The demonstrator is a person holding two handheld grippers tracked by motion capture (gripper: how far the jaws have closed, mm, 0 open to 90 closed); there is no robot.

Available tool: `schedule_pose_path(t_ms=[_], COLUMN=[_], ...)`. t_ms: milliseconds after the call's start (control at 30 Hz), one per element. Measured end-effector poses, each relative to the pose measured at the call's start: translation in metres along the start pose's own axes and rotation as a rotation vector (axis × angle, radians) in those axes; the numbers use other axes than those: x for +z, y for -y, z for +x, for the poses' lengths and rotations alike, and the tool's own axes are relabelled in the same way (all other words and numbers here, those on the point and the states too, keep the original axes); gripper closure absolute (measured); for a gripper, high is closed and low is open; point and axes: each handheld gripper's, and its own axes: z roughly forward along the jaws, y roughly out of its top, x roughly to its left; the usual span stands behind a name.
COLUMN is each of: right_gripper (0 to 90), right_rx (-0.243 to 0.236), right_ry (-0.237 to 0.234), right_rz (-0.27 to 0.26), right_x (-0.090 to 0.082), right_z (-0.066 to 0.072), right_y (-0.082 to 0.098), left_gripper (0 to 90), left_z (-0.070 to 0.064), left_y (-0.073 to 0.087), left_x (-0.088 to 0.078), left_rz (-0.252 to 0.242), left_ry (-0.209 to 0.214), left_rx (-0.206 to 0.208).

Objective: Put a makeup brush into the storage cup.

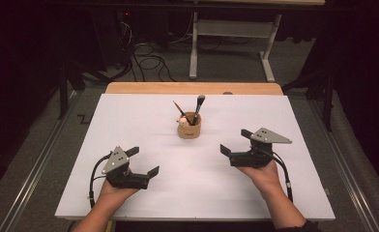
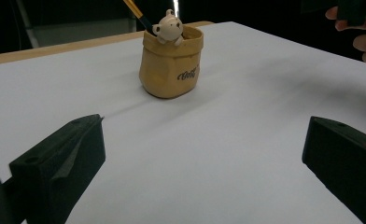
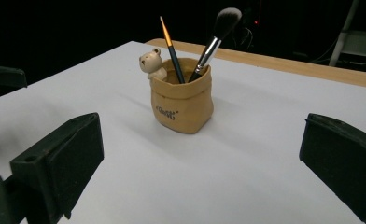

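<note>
Both tongs (image 1: 145, 161) (image 1: 235, 141) wide open, empty — right view shows makeup brush (image 3: 217, 36) in pot (image 3: 183, 101); lettering perhaps "Golf".

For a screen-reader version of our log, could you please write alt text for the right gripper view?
A tan sack-shaped holder with a small bear figure on its rim stands on a white table, holding a thin paintbrush and a fluffy makeup brush. The right tool faces it, jaws wide open and empty.

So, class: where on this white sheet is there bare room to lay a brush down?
Bare sheet lies between the pot and each gripper, left gripper and right gripper, and beside the pot to both edges. Only the pot's spot is crowded.
</note>
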Motion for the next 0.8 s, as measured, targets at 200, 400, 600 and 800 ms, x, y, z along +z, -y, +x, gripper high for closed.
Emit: schedule_pose_path(t_ms=[200,400,600,800], right_gripper=[0.3,0.3,0.2,0.3], right_rx=[0.008,0.017,0.026,0.006], right_ry=[0.011,0.029,0.045,0.049], right_rz=[-0.002,-0.013,-0.024,-0.030], right_x=[-0.014,-0.038,-0.053,-0.061], right_z=[-0.004,-0.010,-0.013,-0.011], right_y=[0.009,0.021,0.030,0.037], left_gripper=[0.3,0.3,0.3,0.3], left_z=[0.000,0.000,0.000,0.000], left_y=[0.000,0.000,0.000,0.000], left_x=[0.000,0.000,0.000,0.000], left_rz=[-0.002,-0.003,-0.003,-0.004], left_ry=[-0.001,-0.002,-0.002,0.000], left_rx=[-0.002,-0.002,-0.005,-0.004])
